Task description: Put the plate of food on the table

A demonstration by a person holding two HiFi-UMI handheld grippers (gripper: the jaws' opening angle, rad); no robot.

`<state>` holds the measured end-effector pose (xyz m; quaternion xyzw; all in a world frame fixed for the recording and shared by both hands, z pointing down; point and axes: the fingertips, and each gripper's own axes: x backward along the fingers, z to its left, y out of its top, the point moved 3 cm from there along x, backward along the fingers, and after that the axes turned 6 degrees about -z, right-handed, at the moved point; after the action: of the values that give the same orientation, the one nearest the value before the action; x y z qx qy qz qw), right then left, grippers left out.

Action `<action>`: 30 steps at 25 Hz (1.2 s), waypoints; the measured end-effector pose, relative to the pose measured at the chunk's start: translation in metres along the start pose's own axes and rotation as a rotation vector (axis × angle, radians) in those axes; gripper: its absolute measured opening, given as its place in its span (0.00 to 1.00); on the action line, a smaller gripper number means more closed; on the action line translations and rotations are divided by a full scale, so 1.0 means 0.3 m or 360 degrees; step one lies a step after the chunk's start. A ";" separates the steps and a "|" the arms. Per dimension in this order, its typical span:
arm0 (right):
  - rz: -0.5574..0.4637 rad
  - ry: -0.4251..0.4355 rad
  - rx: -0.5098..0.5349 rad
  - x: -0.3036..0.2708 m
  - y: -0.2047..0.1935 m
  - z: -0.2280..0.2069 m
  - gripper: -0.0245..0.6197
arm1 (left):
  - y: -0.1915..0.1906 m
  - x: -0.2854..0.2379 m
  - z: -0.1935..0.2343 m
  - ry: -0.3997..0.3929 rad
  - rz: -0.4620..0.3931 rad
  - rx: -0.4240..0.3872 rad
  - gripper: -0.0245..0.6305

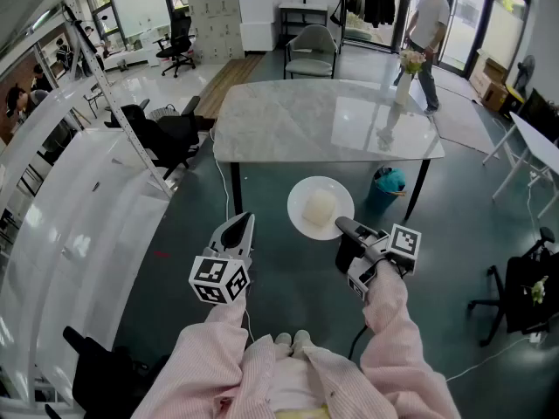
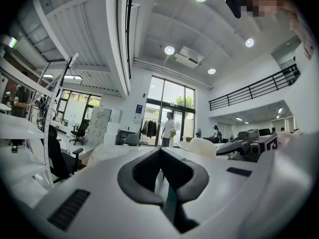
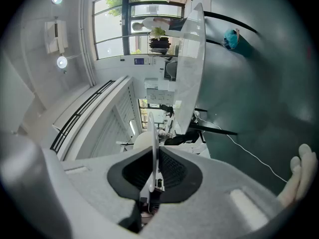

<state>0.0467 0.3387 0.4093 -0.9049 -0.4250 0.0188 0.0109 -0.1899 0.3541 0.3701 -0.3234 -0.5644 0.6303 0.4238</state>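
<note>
Right tool (image 1: pixel 343 228) clamps plate (image 1: pixel 320 206) rim before marble table (image 1: pixel 306 120) bearing vase (image 1: pixel 403 81); left tool (image 1: pixel 244 222) closed.

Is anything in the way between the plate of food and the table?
Nothing visible. The right gripper holds the plate by its rim just before the table, whose near part is bare; a flower vase stands only at the far right corner.

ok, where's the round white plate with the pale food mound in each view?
Head view: round white plate at centre, just below the near edge of the white marble table.
Left gripper view: plate right of centre, beyond the jaws.
Right gripper view: plate edge-on at centre, clamped between the jaws.
Shared landmark: the marble table.
</note>
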 end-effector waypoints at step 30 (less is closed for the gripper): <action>0.0072 -0.0028 0.0040 -0.209 0.257 -0.100 0.08 | -0.111 -0.261 0.069 0.0086 0.0032 0.0033 0.03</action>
<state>0.0674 0.2411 0.4380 -0.9139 -0.4042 0.0322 0.0181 -0.1688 0.2748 0.4006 -0.3417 -0.5428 0.6313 0.4359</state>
